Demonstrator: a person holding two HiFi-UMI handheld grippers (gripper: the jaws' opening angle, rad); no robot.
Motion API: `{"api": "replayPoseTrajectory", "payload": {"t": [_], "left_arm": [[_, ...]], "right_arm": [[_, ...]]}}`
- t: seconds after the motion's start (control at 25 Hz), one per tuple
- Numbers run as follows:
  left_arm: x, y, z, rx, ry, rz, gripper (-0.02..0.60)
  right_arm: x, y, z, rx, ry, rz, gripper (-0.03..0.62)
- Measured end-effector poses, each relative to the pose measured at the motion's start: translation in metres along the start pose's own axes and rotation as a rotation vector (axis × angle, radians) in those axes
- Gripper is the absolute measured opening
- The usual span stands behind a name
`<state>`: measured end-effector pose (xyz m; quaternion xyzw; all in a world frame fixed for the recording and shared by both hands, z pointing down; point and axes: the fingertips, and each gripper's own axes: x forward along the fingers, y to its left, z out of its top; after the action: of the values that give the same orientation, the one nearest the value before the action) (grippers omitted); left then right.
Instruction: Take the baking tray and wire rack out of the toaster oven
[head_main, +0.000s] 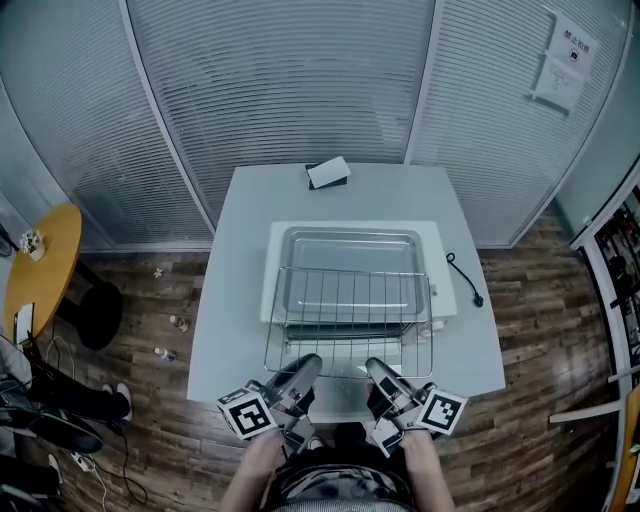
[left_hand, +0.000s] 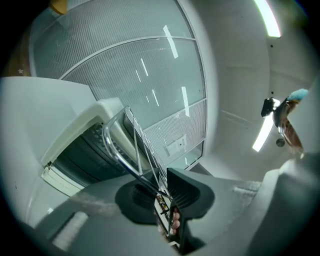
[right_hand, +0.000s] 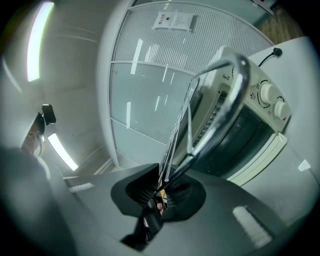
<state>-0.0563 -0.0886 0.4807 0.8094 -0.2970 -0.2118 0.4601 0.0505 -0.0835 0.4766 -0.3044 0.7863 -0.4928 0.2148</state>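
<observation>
We hold the wire rack (head_main: 350, 315) by its near rim with both claws. The left gripper (head_main: 300, 370) pinches the front rod near the left corner and the right gripper (head_main: 383, 373) pinches it near the right corner, each pair of jaws pressed together on the thin wire. We take two corners because the rack is wide and light, and a single grip would probably let it tip. Both grippers point level, so the rack hangs flat in front of the toaster oven (head_main: 272, 262). It seems out of the mouth, though we cannot be sure about its far edge. The baking tray (head_main: 350, 250) lies on top of the oven, apart from our claws, so we judge that part done. The table (head_main: 225, 340) has bare space beside the oven, a likely place for the rack.
</observation>
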Motion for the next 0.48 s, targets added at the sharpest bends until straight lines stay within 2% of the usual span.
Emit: {"api": "replayPoseTrajectory", "payload": {"t": [0.32, 0.48], "left_arm": [[0.026, 0.010, 0.019, 0.005, -0.031, 0.010, 0.038], [0.036, 0.012, 0.029, -0.016, -0.061, 0.006, 0.041]], "right_arm": [[0.023, -0.011, 0.028, -0.021, 0.022, -0.008, 0.032], [0.031, -0.013, 0.040, -0.032, 0.015, -0.011, 0.040]]}}
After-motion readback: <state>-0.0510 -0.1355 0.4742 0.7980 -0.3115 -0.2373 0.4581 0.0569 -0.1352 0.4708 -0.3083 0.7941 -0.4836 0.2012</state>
